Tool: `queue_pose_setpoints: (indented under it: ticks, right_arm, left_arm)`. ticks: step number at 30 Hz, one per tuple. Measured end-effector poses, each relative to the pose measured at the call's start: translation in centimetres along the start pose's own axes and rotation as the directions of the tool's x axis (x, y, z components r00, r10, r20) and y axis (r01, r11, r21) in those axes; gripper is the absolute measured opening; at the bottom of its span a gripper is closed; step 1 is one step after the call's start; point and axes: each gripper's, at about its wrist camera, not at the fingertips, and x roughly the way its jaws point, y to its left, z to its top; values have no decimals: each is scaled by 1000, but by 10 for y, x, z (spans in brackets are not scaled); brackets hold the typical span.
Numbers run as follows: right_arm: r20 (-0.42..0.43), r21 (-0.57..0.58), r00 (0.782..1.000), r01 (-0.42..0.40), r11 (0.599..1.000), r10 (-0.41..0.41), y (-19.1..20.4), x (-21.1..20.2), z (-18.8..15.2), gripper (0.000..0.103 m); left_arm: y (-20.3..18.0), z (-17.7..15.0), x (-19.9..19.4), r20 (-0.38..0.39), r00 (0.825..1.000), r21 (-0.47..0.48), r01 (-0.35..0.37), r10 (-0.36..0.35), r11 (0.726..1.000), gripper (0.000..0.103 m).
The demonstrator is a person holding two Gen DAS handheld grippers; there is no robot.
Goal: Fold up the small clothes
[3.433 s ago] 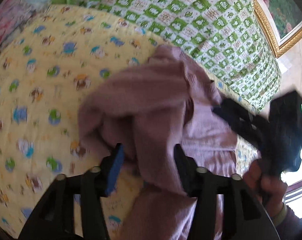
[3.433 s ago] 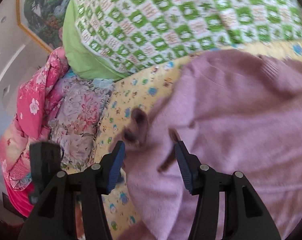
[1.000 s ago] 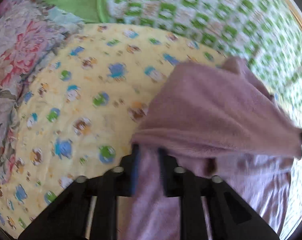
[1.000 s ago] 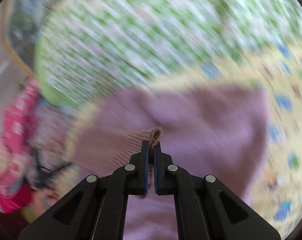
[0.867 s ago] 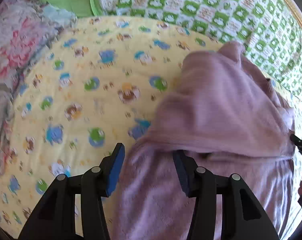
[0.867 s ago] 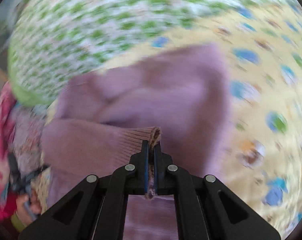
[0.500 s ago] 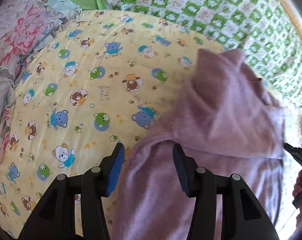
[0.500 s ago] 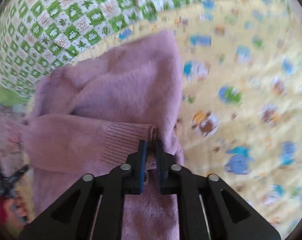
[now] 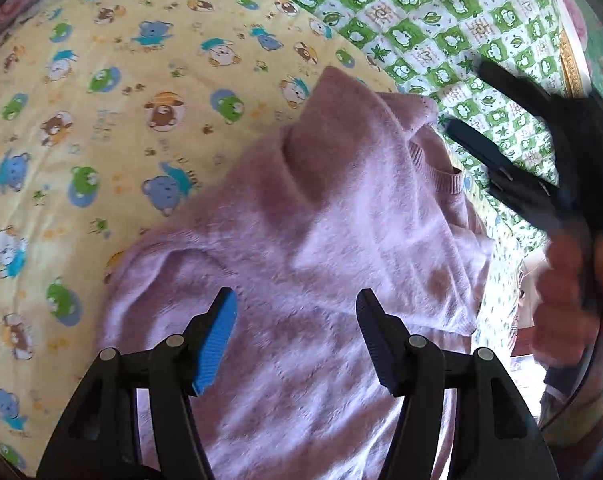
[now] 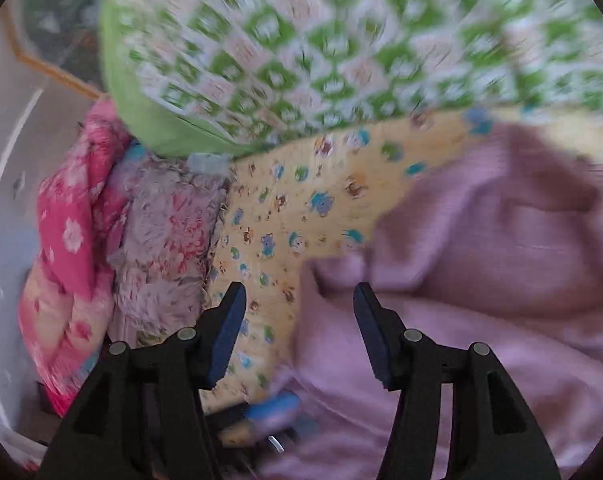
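Sweater: pink knit sweater point(image 9: 341, 240) lies partly folded on the bed, one flap laid over the body, ribbed neckline toward the far right.
Left tongs: left tongs point(image 9: 295, 336) hang over the sweater's near part, jaws spreading, no cloth pinched between the blue pads.
Right tongs: right tongs point(image 10: 299, 330) are also spreading; the sweater's edge sits under the gap, but the pads press on nothing.
Left view only: shows the right tongs point(image 9: 467, 104) from outside, raised beyond the sweater's right side, jaws apart, and the blurred hand point(image 9: 569, 280) gripping their handle at the right edge.
Right view only: blurred; shows the sweater point(image 10: 481, 280) filling the right half, a blue pad of the left tongs point(image 10: 273, 408) low in the frame, and bedding piled at the left.
Surface: yellow sheet point(image 9: 101, 120) printed with cartoon bears covers the bed under the sweater.
Beyond: green-and-white checked quilt point(image 9: 441, 20) lies past the sheet, touching its far edge.
Left pile: greyish floral blanket point(image 10: 165, 240) beside the sheet, then a bright pink floral blanket point(image 10: 73, 220) further out.
Room: pale wall point(image 10: 5, 160) behind the pile; gold picture frame point(image 9: 567, 60) at the far right.
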Motion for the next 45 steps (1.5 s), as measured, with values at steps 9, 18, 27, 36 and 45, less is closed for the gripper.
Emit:
queue_pose_setpoints:
  ticks: [9,18,27,36,45]
  right_arm:
    - [-157,51,975,166,985,-156,-20,74,27,8]
    - [113,-282,990,-52,958,86,49,94,64,9]
    - [224,-148,971,-45,988,78,8,30,43,32]
    - [397,-21,902,193,981,-169,-85,-103,-58,33]
    - [403,317,793,348,882,-457,-196,-180,-146,35]
  left_arm:
    - [19,20,22,9,1000,-93,12,-11,996,55]
    - [22,37,23,77,996,-66,-34,39,997,32]
    - [38,35,17,30,998,-67,-46,48,997,42]
    - [34,46,-28,107,993,19,-55,53,998,50]
    - [-2,100,-1,141,981,148,-157,136,977,52]
